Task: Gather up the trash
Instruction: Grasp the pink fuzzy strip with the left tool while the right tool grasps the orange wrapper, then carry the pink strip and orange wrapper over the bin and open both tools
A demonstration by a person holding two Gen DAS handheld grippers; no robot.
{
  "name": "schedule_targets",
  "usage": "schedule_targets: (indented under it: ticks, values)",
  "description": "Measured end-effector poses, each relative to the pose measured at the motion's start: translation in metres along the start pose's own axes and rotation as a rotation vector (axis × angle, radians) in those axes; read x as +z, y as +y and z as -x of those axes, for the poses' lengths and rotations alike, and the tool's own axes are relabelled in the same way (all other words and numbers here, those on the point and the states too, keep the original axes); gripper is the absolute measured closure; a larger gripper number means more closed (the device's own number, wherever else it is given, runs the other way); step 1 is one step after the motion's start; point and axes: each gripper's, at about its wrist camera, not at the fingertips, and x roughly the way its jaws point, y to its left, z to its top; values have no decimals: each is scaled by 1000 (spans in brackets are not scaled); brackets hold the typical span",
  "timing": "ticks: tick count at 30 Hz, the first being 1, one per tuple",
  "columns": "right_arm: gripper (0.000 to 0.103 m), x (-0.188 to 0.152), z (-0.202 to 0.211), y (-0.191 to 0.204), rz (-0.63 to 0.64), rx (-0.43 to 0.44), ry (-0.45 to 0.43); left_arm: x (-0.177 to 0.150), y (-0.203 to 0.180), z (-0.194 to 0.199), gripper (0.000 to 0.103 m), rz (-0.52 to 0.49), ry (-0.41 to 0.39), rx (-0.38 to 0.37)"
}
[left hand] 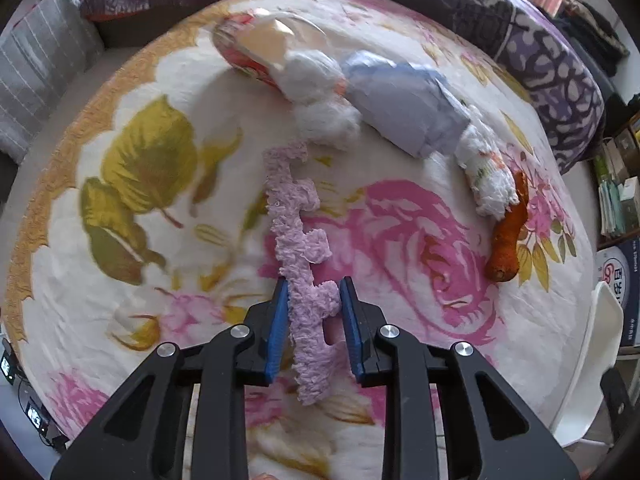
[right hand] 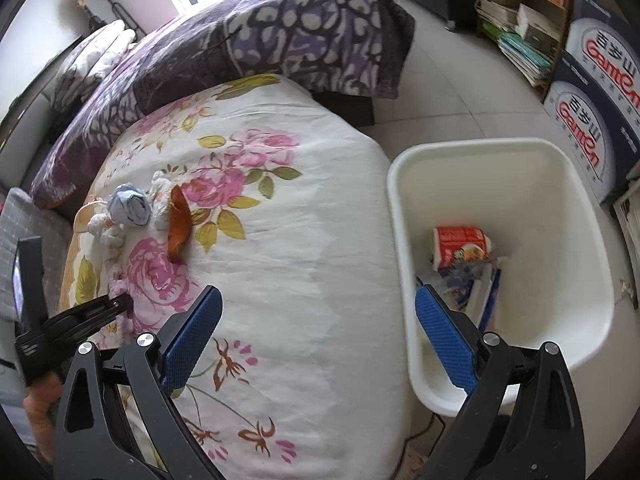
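A purple paper strip (left hand: 298,248) is flanked by the left gripper (left hand: 313,286), grip unclear. The right gripper (right hand: 316,312) is held wide open, empty. Some trash lies in the bin (right hand: 592,264); wads (left hand: 404,108) ahead remain.

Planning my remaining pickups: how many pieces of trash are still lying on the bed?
5, though some may hide behind others: purple strip between the left jaws, red cup, white wad, blue wad, orange peel.
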Motion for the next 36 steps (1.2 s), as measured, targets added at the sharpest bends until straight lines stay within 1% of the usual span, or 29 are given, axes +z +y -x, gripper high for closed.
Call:
schedule_targets:
  ticks: [4,5,7,8,11,15,17,18,19,20,21,22,23,25,29,32,36]
  values:
    - [10,8,-13,33,127,33,-23,0,9,24,77,-16,-77,12]
    - [10,10,-20,49,178,53,-27,2,10,30,77,-22,-98,14]
    - [10,12,-27,69,232,69,-45,3,13,41,77,-30,-134,21]
    - [10,12,-34,85,287,80,-61,4,14,44,77,-30,-144,21]
    - [10,11,-53,115,387,87,-68,8,21,52,77,-12,-152,-1]
    - [12,13,-70,132,425,100,-58,11,22,53,77,2,-148,-24]
    - [16,15,-81,136,426,104,-37,10,23,52,77,2,-143,-27]
    - [24,16,-85,137,424,109,-32,10,22,51,77,5,-138,-29]
    - [40,18,-90,137,417,128,-19,10,23,50,77,7,-132,-34]
    - [50,20,-95,135,405,135,0,10,23,49,77,8,-129,-37]
    - [66,21,-95,133,399,124,-14,10,24,50,77,9,-128,-38]
    - [77,22,-94,130,390,125,-21,10,24,50,77,9,-129,-38]
    - [79,24,-92,124,358,145,-11,10,24,51,77,9,-132,-40]
    - [80,23,-87,118,329,147,-22,10,24,55,77,11,-143,-49]
    - [80,22,-65,107,300,125,-60,7,20,64,77,10,-164,-74]
    - [80,17,-38,104,294,93,-100,4,14,72,77,0,-180,-97]
    - [80,14,-13,97,282,66,-131,1,6,80,77,-14,-192,-126]
